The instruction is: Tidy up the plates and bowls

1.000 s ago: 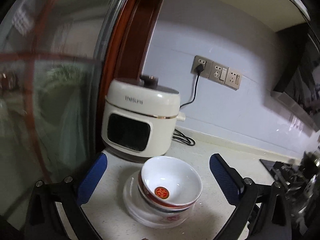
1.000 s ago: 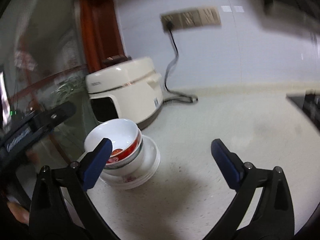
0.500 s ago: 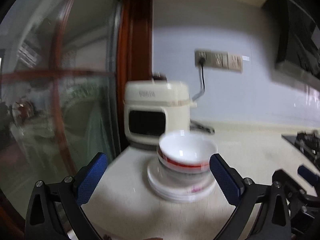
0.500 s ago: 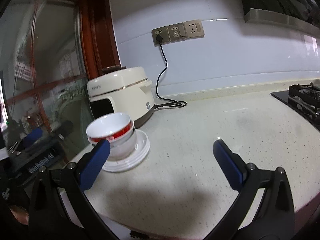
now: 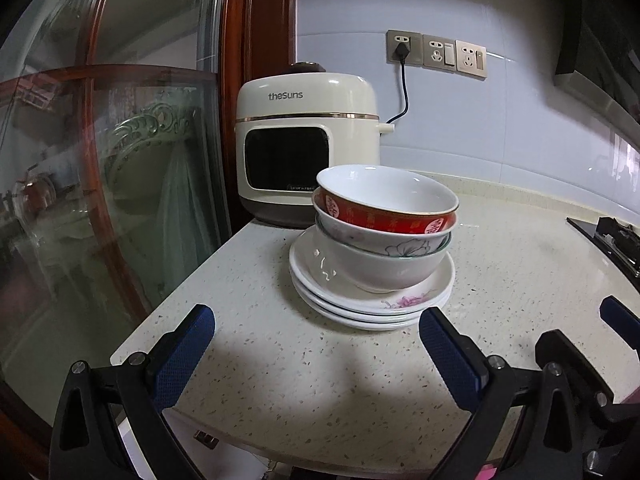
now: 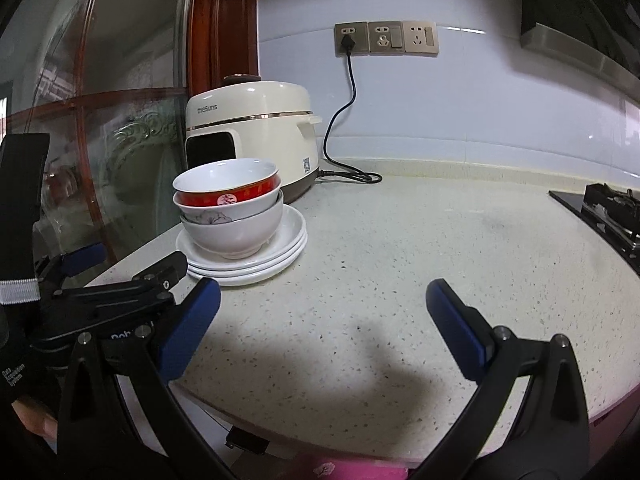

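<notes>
Three nested bowls stand on a stack of white plates (image 5: 372,300) on the speckled counter (image 5: 280,360). The top bowl (image 5: 386,200) is white with a red band; the one under it (image 5: 384,240) has a flower print; the lowest (image 5: 380,266) is plain white. The stack also shows in the right wrist view (image 6: 244,264), with the red-banded bowl (image 6: 226,182) on top. My left gripper (image 5: 316,350) is open and empty, low in front of the stack. My right gripper (image 6: 322,324) is open and empty, to the right of the stack.
A cream rice cooker (image 5: 306,148) stands right behind the stack, plugged into a wall socket (image 5: 403,46). A glass door with a wooden frame (image 5: 120,184) borders the counter's left edge. A gas hob (image 6: 608,208) sits at the far right.
Both grippers have pulled back and dropped low toward the counter's front edge. The bowl stack has not moved. Both grippers stayed open.
</notes>
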Available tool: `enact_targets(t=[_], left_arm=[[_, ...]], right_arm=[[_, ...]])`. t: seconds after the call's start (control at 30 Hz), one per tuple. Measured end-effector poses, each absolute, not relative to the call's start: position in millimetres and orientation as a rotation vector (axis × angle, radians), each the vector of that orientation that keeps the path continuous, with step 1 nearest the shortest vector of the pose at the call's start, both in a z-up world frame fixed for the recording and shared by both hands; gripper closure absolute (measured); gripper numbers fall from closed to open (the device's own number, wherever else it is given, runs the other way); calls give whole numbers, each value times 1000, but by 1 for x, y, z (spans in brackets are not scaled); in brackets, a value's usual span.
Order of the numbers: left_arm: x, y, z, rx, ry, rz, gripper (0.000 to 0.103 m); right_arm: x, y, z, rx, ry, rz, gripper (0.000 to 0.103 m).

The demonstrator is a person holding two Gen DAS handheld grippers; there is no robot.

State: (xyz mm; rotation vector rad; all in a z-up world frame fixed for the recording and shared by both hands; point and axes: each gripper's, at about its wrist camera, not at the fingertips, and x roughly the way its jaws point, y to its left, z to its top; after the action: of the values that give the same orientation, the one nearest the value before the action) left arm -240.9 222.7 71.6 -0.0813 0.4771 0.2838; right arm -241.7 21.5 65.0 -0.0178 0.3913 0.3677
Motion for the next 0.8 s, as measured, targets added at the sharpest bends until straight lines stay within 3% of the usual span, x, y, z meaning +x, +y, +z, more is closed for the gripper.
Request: enact_targets(t=[0.8], left_arm=[[-242, 224, 65, -110, 497, 310, 0]], right_arm=[[-241, 23, 61, -48, 396, 370, 0]])
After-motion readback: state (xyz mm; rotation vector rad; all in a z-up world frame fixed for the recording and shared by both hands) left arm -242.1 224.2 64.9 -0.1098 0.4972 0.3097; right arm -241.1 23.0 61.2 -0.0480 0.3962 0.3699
